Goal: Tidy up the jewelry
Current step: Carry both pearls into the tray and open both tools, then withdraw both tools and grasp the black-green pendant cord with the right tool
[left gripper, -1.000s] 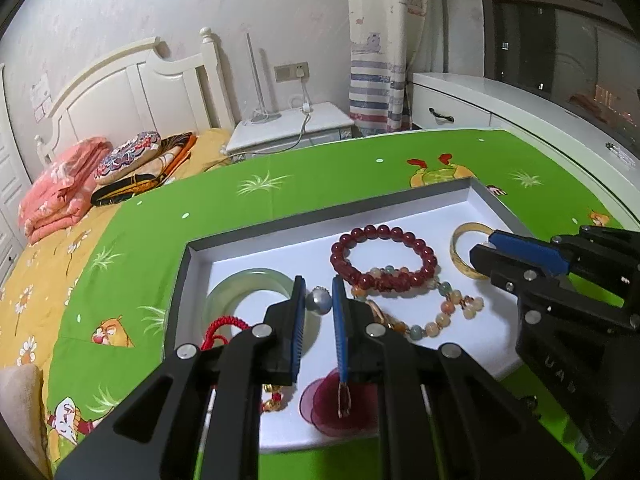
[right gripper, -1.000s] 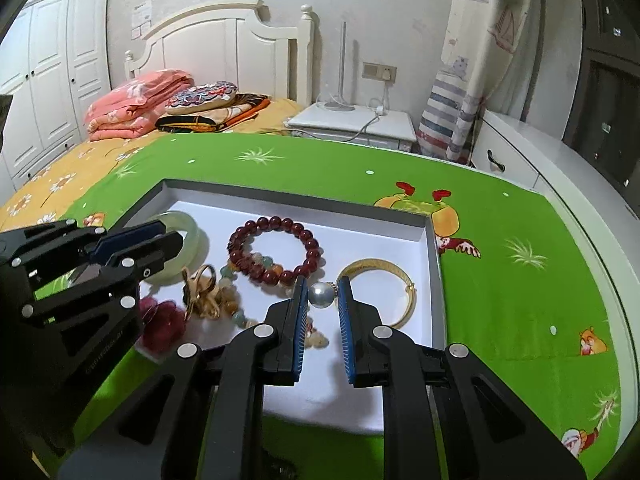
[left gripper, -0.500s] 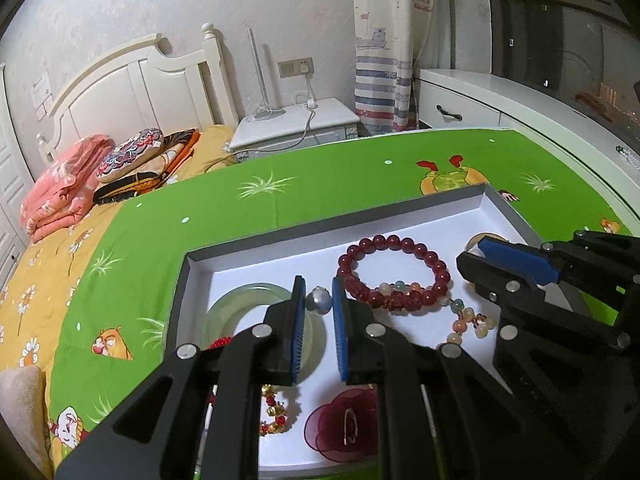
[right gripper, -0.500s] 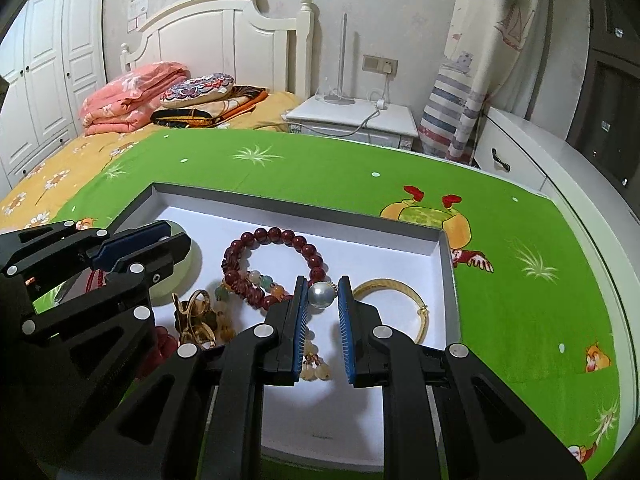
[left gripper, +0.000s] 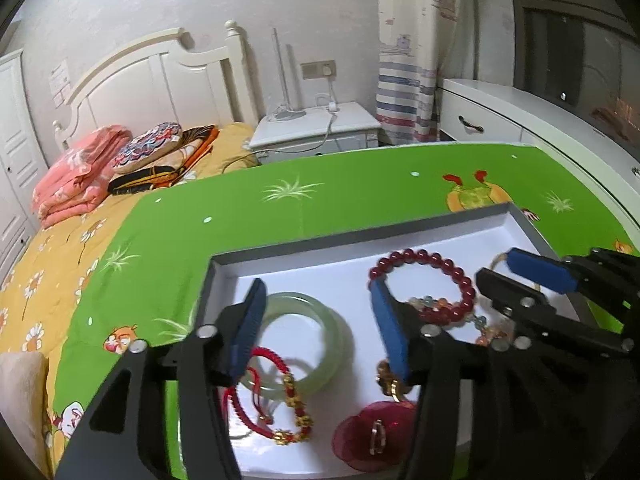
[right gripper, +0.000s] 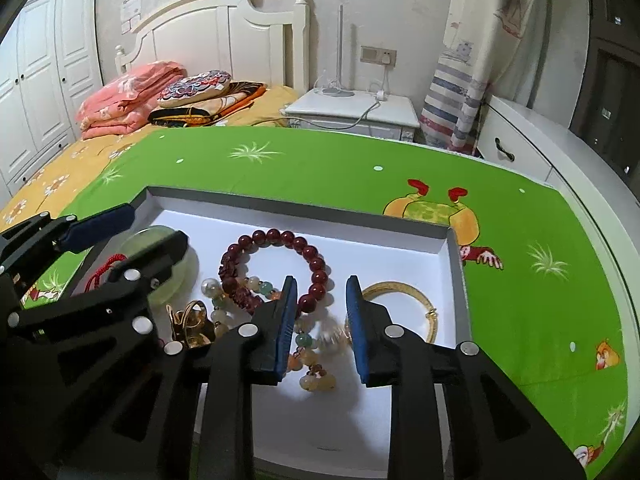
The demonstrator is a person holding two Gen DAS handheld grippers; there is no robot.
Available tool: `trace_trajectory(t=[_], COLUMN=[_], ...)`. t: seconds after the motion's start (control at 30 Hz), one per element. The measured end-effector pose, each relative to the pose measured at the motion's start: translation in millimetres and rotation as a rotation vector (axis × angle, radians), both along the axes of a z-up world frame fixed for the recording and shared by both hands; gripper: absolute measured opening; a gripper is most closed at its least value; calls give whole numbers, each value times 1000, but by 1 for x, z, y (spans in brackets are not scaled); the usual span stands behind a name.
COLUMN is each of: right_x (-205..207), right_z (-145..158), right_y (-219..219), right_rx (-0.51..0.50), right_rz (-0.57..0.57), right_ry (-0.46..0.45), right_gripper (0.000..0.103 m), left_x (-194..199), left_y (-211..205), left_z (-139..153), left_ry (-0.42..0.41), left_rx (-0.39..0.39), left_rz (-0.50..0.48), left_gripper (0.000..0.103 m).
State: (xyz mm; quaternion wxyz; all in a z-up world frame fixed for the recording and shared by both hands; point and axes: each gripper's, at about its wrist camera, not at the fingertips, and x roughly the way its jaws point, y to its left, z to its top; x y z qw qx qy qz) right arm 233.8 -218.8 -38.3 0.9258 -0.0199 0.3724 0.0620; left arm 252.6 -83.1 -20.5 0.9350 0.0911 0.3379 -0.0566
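Both your hand-held grippers, left and right, have just opened empty above the tray, pearls dropped inside.

- Gold bangle: mostly hidden behind the right gripper in the left wrist view.
- Pale blurred object between the right gripper's parted jaws: identity cannot be told.
- Jade bangle: partly covered by the left gripper in the right wrist view.
- Tray: near edge hidden behind the gripper bodies.
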Motion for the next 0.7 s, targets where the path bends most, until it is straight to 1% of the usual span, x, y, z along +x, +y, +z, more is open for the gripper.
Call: trace_trajectory(t=[0.07, 0.23, 0.3, 0.37, 0.4, 0.5, 0.57, 0.63, 0.7], right_x=[0, 0, -2, -7, -10, -18, -26, -34, -46], right_z=[2, 6, 7, 10, 12, 18, 22, 25, 26], right_y=[-2, -5, -7, -10, -13, -18, -25, -30, -34], right_rx=[3, 15, 23, 35, 38, 45, 55, 67, 80], right_rz=[-6, -12, -9, -3, 0, 9, 11, 14, 14], right_ry=[-7, -12, -17, -28, -34, -51, -63, -74, -86], right_gripper=[30, 33, 36, 41, 41, 45, 51, 55, 57], left_x=[2, -2, -8, -15, -18, -27, -38, -48, -60], left_y=[5, 16, 19, 23, 24, 29, 36, 42, 51], left_z=[1, 5, 7, 10, 11, 14, 17, 19, 18], left_ry=[-6, -24, -45, -70, -77, -80, -88, -97, -90], left_rx=[-9, -12, 2, 31, 43, 66, 70, 57, 28], left_rz=[17, 29, 21, 17, 14, 3, 3, 7, 12], left_gripper=[65, 75, 83, 88, 90, 93, 96, 98, 98])
